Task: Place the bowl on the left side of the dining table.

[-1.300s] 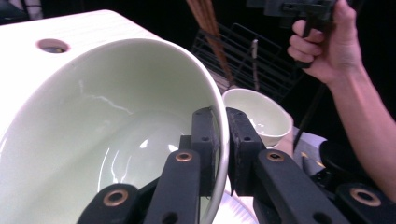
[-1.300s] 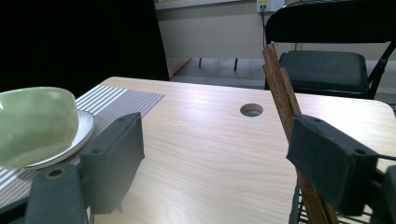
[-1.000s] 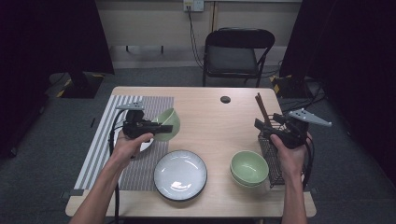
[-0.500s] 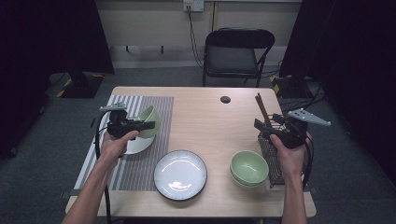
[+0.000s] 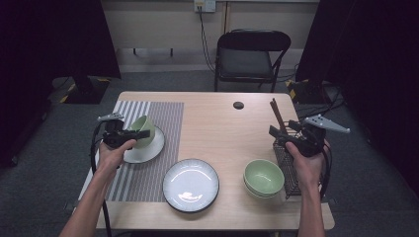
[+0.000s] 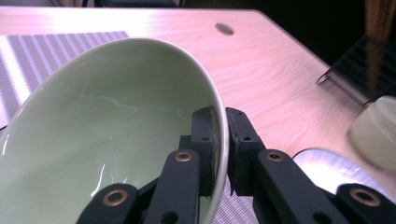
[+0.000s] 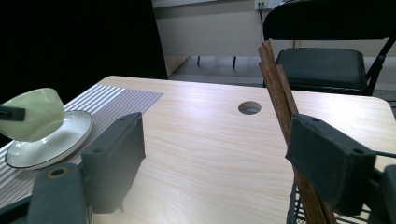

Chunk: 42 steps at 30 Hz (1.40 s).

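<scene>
Moved left and lower: left claw (image 5: pixel 140 134) pinching tilted green bowl (image 5: pixel 144 130) by rim, now over saucer (image 5: pixel 148 150) on mat, placement near; right claw (image 7: pixel 215 158) wide, idle.

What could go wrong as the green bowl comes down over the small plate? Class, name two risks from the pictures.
1. The left hand-held gripper pinches the bowl only by its thin rim, and the bowl hangs tilted; it might slip or swing out.
2. The bowl is over the near edge of the small plate, not its middle; set down so, it could tip the plate or slide onto the mat.
</scene>
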{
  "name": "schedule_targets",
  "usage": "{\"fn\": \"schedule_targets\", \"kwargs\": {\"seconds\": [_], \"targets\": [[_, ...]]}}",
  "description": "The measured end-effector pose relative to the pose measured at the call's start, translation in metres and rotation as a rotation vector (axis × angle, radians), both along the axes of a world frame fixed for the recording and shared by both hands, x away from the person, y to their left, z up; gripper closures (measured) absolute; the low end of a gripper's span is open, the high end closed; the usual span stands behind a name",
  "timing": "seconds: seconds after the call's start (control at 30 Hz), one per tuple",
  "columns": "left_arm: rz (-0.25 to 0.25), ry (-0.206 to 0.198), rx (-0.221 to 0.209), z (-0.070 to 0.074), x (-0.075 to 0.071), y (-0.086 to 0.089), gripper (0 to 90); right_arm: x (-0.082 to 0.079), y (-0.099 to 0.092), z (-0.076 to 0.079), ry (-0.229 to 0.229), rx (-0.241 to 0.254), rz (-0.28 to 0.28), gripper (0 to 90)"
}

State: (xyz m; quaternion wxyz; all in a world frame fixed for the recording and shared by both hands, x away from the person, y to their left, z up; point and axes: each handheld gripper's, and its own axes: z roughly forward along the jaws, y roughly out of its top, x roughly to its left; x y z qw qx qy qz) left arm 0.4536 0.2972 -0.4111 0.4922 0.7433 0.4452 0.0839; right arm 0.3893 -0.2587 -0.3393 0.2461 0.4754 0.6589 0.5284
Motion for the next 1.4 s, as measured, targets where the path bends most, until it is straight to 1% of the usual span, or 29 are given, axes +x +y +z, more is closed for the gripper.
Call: {"fn": "schedule_targets", "kwargs": {"seconds": [0.03, 0.1, 0.17, 0.23, 0.27, 0.33, 0.37, 0.4, 0.47, 0.6, 0.7, 0.73, 0.8, 0.87, 0.93, 0.97, 1.0, 1.07, 1.1, 1.2, 1.27, 1.3, 1.33, 1.4], "targets": [[0.005, -0.001, 0.008, -0.002, 0.000, 0.001, 83.2, 0.000, 0.000, 0.000, -0.001, -0.001, 0.000, 18.2], [0.009, 0.005, 0.011, -0.006, 0.000, 0.003, 83.1, 0.000, 0.000, 0.000, 0.001, -0.003, 0.000, 18.2], [0.004, 0.007, 0.033, -0.008, 0.001, 0.004, 83.0, 0.001, 0.000, -0.001, 0.000, -0.003, 0.000, 18.2], [0.017, 0.017, 0.036, -0.011, 0.002, 0.005, 83.0, 0.001, 0.000, -0.001, 0.005, -0.003, -0.002, 18.2], [0.018, 0.019, 0.048, -0.013, 0.003, 0.006, 82.9, 0.001, -0.001, -0.001, 0.005, -0.003, -0.002, 18.2], [0.022, 0.026, 0.054, -0.015, 0.004, 0.007, 83.0, 0.001, -0.001, -0.001, 0.004, -0.002, -0.001, 18.2], [0.018, 0.027, 0.062, -0.016, 0.004, 0.007, 82.9, 0.001, -0.001, -0.001, 0.003, -0.001, -0.003, 18.2], [0.015, 0.025, 0.057, -0.017, 0.003, 0.006, 82.7, 0.001, -0.001, -0.001, 0.003, 0.000, -0.004, 18.2], [0.002, 0.023, 0.075, -0.018, 0.003, 0.004, 82.7, 0.001, -0.002, -0.001, 0.001, -0.001, -0.005, 18.2], [0.004, 0.011, 0.088, -0.022, 0.003, 0.001, 83.1, 0.000, -0.001, -0.001, 0.003, -0.003, -0.005, 18.2], [-0.026, 0.012, 0.103, -0.024, 0.003, -0.003, 83.2, 0.001, -0.001, -0.001, 0.004, -0.001, -0.010, 18.2], [-0.032, 0.011, 0.109, -0.024, 0.003, -0.004, 83.1, 0.001, -0.001, -0.001, 0.004, -0.001, -0.009, 18.6], [-0.034, 0.009, 0.105, -0.025, 0.003, -0.007, 82.9, 0.002, -0.002, -0.002, 0.010, 0.003, -0.008, 18.6], [-0.039, 0.009, 0.134, -0.026, 0.003, -0.011, 82.7, 0.002, -0.002, -0.003, 0.011, 0.000, -0.008, 18.6], [-0.040, 0.006, 0.143, -0.028, 0.001, -0.014, 82.1, 0.001, -0.002, -0.003, 0.010, 0.001, -0.008, 18.6], [-0.043, 0.009, 0.149, -0.030, 0.001, -0.016, 81.7, 0.001, -0.003, -0.003, 0.008, 0.001, -0.009, 18.8], [-0.054, 0.023, 0.166, -0.032, 0.001, -0.018, 81.1, 0.001, -0.003, -0.002, 0.008, 0.001, -0.011, 18.9], [-0.045, 0.020, 0.195, -0.034, -0.001, -0.021, 80.2, 0.001, -0.004, -0.002, 0.010, 0.002, -0.011, 18.9], [-0.044, 0.016, 0.199, -0.035, -0.001, -0.022, 80.0, 0.001, -0.004, -0.002, 0.011, 0.002, -0.013, 18.9], [-0.063, 0.031, 0.191, -0.038, -0.002, -0.021, 78.3, 0.001, -0.003, -0.002, 0.009, 0.003, -0.010, 18.9], [-0.047, 0.031, 0.193, -0.039, -0.002, -0.020, 77.9, 0.001, -0.002, -0.002, 0.010, 0.003, -0.005, 18.9], [-0.049, 0.032, 0.193, -0.040, -0.002, -0.018, 77.8, 0.001, -0.002, -0.002, 0.007, 0.000, -0.002, 18.9], [-0.052, 0.040, 0.181, -0.041, -0.002, -0.017, 77.5, 0.001, -0.001, -0.002, 0.006, -0.003, -0.002, 18.9], [-0.058, 0.038, 0.184, -0.040, -0.002, -0.016, 77.3, 0.001, -0.001, -0.002, 0.005, 0.000, 0.000, 18.8]]}}
